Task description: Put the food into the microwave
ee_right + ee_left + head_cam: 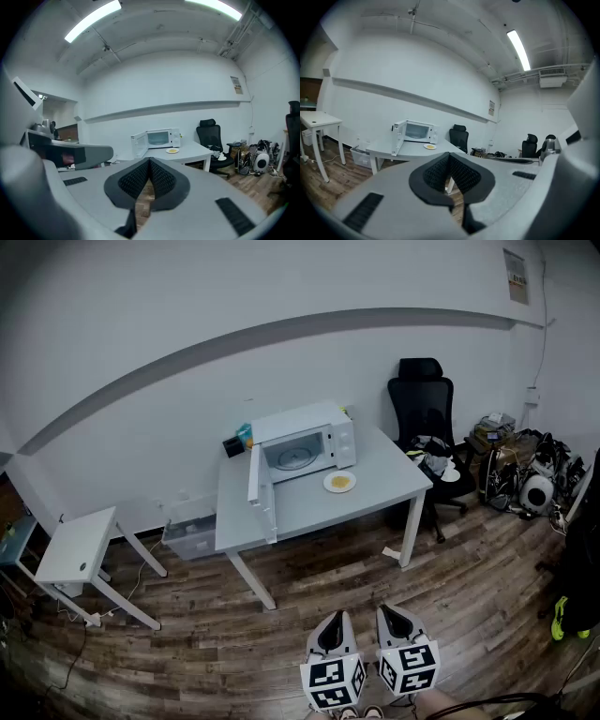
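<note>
A white microwave (305,448) stands on a grey table (375,479) with its door (255,474) swung wide open to the left. A white plate of yellow food (339,483) lies on the table just in front of the oven's right side. Both grippers hover over the wooden floor far short of the table, side by side. My left gripper (332,628) is shut with nothing in it, and my right gripper (397,619) is shut and empty too. The microwave (417,131) and plate (430,146) show small in the left gripper view, as do the microwave (158,138) and plate (172,151) in the right one.
A black office chair (424,418) stands right of the table, with bags and clutter (520,470) beyond it. A small white side table (80,549) is at the left, and a clear plastic bin (190,532) sits under the main table's left end.
</note>
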